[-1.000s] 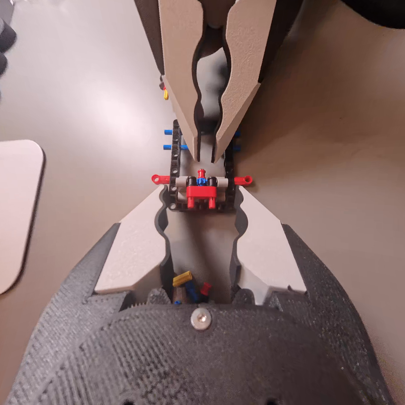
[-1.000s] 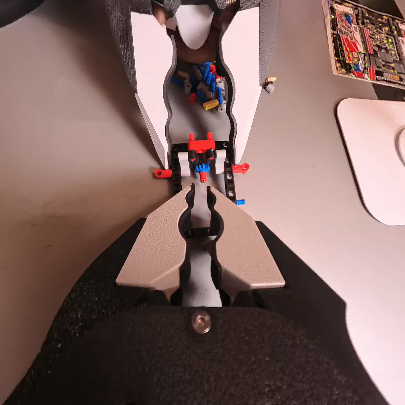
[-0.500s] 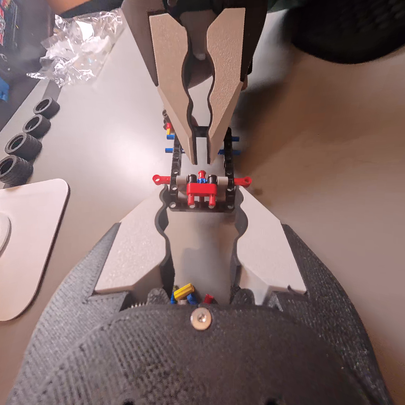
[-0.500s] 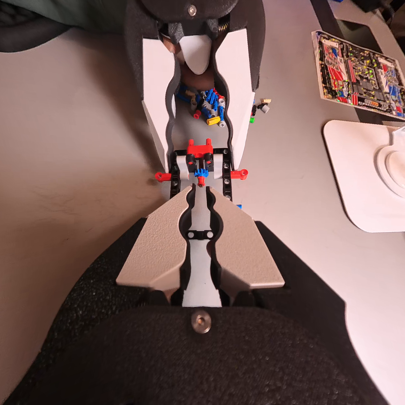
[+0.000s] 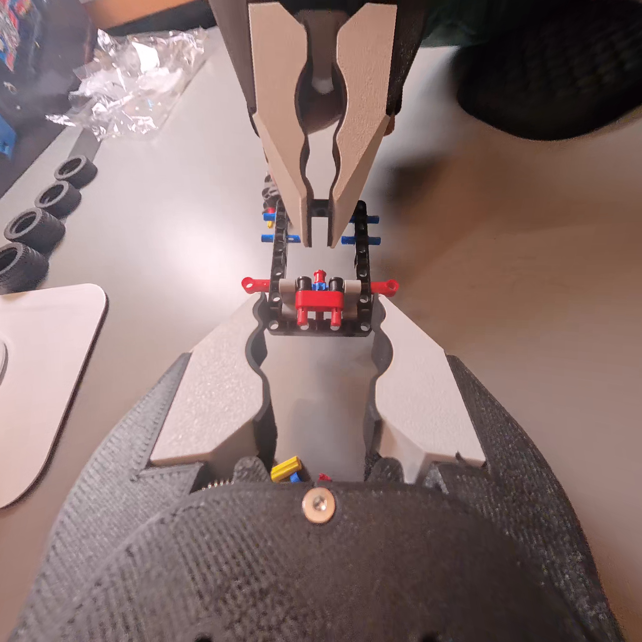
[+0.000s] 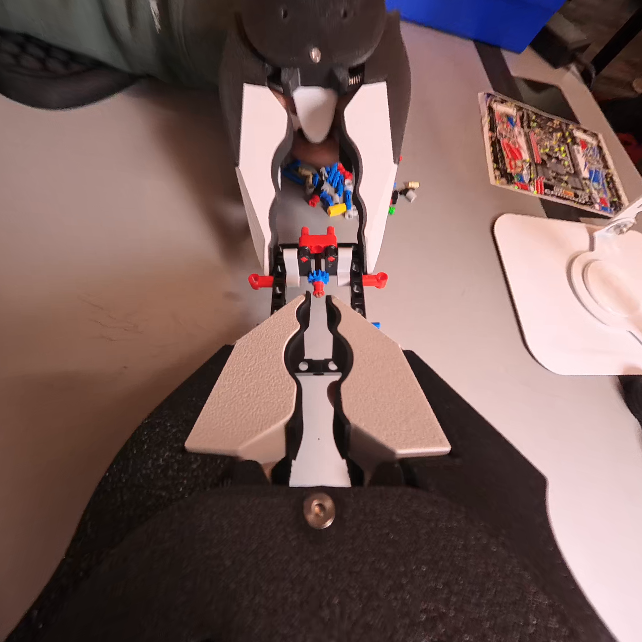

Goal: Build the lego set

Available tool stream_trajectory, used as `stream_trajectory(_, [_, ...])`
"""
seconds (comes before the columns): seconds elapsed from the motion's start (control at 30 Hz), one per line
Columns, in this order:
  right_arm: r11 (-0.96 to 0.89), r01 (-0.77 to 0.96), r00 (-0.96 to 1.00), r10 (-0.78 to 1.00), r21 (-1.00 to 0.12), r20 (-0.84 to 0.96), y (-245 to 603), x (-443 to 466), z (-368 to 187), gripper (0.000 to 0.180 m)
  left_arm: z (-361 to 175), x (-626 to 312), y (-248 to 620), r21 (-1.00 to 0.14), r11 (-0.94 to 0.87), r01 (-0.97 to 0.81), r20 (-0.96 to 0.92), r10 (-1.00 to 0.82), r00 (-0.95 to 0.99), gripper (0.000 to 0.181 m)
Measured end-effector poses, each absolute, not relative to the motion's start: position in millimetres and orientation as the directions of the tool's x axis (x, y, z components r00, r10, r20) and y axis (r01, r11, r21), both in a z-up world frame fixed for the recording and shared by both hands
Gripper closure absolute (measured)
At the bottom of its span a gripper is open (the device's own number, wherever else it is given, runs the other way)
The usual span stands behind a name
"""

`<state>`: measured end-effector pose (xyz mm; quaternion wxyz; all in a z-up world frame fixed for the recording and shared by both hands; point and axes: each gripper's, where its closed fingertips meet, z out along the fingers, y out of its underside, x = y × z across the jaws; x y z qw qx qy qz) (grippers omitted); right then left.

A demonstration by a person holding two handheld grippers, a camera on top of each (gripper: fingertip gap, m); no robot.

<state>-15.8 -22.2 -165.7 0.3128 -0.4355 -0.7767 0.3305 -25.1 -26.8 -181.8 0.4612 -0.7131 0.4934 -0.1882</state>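
A black lego frame (image 5: 278, 250) carries a red block (image 5: 319, 298), grey pieces, red side pins and blue pins. My left gripper (image 5: 321, 305) is shut on the frame's near end. My right gripper (image 5: 319, 243) comes in from the far side, tips between the frame's rails, shut on a small black piece (image 5: 319, 208). In the right wrist view my right gripper (image 6: 318, 298) holds that black piece (image 6: 318, 366) deep between its fingers. Its tips sit just short of the red axle and blue gear (image 6: 318, 277). The left gripper (image 6: 318, 267) clamps the frame (image 6: 356, 288) from beyond.
Black tyres (image 5: 52, 198) and a crumpled plastic bag (image 5: 139, 87) lie at the far left, and a white pad (image 5: 41, 364) lies at the left. A pile of loose pieces (image 6: 326, 187) lies under the left gripper. An instruction booklet (image 6: 549, 156) and a white pad (image 6: 556, 295) lie to the right. Left and right tips are no more than a few centimetres apart.
Both views have tilted up and show more of the table beyond. The right gripper's tips have narrowed slightly and drawn back a little from the red axle. Both grips hold.
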Motion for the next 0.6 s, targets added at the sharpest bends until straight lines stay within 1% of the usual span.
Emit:
stream_trajectory(0.13, [0.428, 0.498, -0.446, 0.872, -0.754, 0.201, -24.2, -14.5, -176.5, 0.172, -189.9, -23.9, -26.7, -0.805, -0.119, -0.582, -0.191, -0.876, 0.443, 0.122])
stream_trajectory(0.37, [0.533, 0.546, -0.48, 0.831, -0.646, 0.281, -22.7, -10.2, -195.8, 0.172, -195.3, -17.8, -25.8, -0.739, -0.119, -0.663, -0.246, -0.869, 0.43, 0.122])
stream_trajectory(0.6, [0.572, 0.546, -0.483, 0.812, -0.612, 0.329, -20.4, -10.4, -195.9, 0.172, -201.3, -18.4, -23.8, -0.676, -0.153, -0.721, -0.274, -0.856, 0.439, 0.121])
